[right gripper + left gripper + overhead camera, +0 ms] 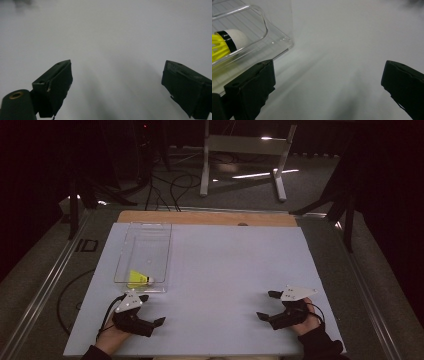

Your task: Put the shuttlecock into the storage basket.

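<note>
Both grippers sit low on the white board (225, 270) in the high view: left gripper (151, 309) and right gripper (266, 304), jaws spread, holding nothing; the yellow shuttlecock (139, 279) lies in the clear tray (145, 232)'s near end; left gripper view: shuttlecock (227, 43) inside the tray (277, 37), just beside 1 jaw; right gripper view: bare board (112, 37) between spread jaws.

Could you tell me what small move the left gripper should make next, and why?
Probably lift the left gripper forward over the near wall of the clear tray, toward the shuttlecock. Its jaws stand open and empty beside the tray's near corner, with the shuttlecock lying just inside.
</note>
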The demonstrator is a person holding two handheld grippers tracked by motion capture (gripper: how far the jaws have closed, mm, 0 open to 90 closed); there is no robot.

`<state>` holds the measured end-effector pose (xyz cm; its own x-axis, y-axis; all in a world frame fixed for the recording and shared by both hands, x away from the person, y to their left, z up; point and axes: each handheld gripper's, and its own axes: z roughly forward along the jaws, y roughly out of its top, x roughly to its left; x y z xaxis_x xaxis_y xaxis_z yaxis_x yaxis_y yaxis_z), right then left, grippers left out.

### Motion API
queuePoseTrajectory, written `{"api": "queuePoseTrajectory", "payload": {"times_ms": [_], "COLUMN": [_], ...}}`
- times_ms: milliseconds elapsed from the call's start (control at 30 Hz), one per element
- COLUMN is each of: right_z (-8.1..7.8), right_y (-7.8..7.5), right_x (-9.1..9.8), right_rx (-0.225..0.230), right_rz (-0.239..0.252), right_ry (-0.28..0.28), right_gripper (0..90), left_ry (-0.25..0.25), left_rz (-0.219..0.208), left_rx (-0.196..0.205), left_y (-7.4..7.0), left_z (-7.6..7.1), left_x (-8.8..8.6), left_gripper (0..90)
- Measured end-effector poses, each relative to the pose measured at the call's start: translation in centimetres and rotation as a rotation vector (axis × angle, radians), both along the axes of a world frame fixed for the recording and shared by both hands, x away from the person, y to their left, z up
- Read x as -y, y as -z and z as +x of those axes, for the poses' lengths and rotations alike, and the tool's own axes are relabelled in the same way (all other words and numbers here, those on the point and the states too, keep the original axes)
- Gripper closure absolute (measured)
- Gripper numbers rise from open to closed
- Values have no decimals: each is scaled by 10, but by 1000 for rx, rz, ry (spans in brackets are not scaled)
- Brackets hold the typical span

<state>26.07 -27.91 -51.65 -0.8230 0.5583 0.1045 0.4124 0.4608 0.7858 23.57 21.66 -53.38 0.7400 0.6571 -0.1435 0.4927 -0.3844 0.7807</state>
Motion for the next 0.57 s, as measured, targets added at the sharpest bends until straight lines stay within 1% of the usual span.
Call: {"api": "queuePoseTrajectory", "payload": {"times_ms": [233,333,567], "right_z": [0,0,1], "right_y": [1,1,1], "right_x": [2,2,3], "right_rx": [8,12,8], "right_rz": [3,-7,-5], "right_ry": [10,10,13], "right_gripper": [98,98,98], "left_ry": [5,5,16], "left_rz": [-6,-8,-6], "left_rx": [5,4,9], "left_y": [1,1,0], "left_z": [-1,-1,-1], "left_x": [-1,-1,0], "left_gripper": [3,3,3]}}
